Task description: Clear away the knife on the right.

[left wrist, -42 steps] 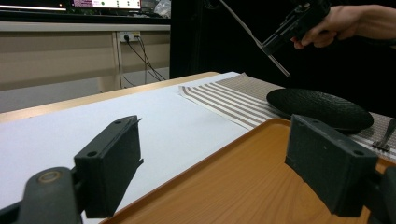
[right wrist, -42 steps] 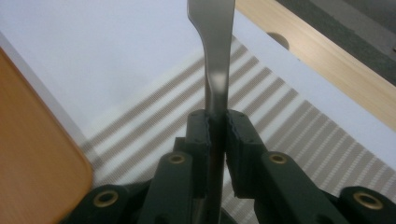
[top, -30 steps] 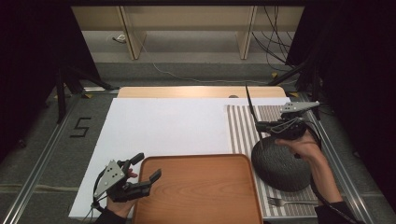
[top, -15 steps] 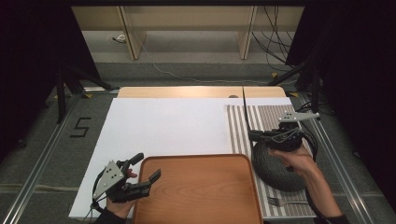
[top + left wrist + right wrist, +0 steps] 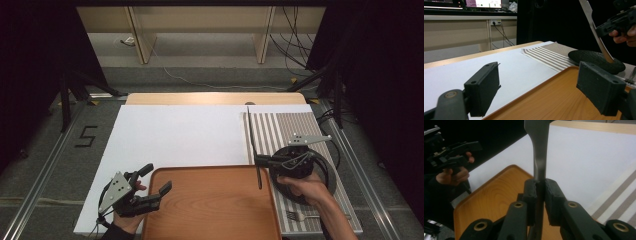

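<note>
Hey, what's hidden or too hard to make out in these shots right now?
- Knife: in the right gripper view its tip is cut off by the top edge, and the right gripper covers its middle.
- Plate: in the high view the right hand and gripper cover most of it.
- Fork: small in the high view; in the left gripper view it is cut off by the right edge.

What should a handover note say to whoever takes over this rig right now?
Right tongs: shut on the knife, carried over the wooden tray's right edge.
Left tongs: open, holding nothing, at the tray's left edge.
Dark plate and fork lie on the striped mat.
Done: knife lifted off the mat.
Left, probably: set the knife on the tray; plate and fork may follow.
</note>
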{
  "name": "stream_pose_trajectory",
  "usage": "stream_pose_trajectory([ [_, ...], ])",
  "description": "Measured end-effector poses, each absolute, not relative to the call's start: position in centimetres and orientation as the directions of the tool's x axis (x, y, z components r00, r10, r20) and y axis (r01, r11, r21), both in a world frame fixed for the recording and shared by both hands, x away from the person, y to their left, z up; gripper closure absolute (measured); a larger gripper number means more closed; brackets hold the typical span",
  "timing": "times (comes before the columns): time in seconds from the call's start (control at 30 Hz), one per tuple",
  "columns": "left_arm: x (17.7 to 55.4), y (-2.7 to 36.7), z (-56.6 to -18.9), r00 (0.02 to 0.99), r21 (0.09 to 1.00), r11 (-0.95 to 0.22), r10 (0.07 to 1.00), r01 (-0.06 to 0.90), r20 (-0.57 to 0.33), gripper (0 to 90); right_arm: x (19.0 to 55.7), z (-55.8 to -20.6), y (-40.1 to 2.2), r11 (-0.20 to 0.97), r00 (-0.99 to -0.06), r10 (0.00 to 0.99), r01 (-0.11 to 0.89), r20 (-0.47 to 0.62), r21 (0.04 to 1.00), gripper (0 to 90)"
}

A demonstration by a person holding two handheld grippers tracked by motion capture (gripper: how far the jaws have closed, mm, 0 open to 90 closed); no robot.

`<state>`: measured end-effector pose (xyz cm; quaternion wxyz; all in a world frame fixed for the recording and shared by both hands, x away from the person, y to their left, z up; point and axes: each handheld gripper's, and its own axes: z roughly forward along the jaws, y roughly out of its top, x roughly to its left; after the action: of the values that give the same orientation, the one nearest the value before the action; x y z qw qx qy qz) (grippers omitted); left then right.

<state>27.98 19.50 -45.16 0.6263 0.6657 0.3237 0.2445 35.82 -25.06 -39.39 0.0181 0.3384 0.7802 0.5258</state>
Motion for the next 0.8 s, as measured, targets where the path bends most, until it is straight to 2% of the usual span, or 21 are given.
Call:
stream_pose_trajectory([
  [0.8,27.9,19.6,-45.1,0.670,0.993,-0.006,0.738,0.122,-0.078,17.8,32.7,-40.5,-23.1,0.237,-0.767,0.530,0.544,0.362,0.805,80.7],
])
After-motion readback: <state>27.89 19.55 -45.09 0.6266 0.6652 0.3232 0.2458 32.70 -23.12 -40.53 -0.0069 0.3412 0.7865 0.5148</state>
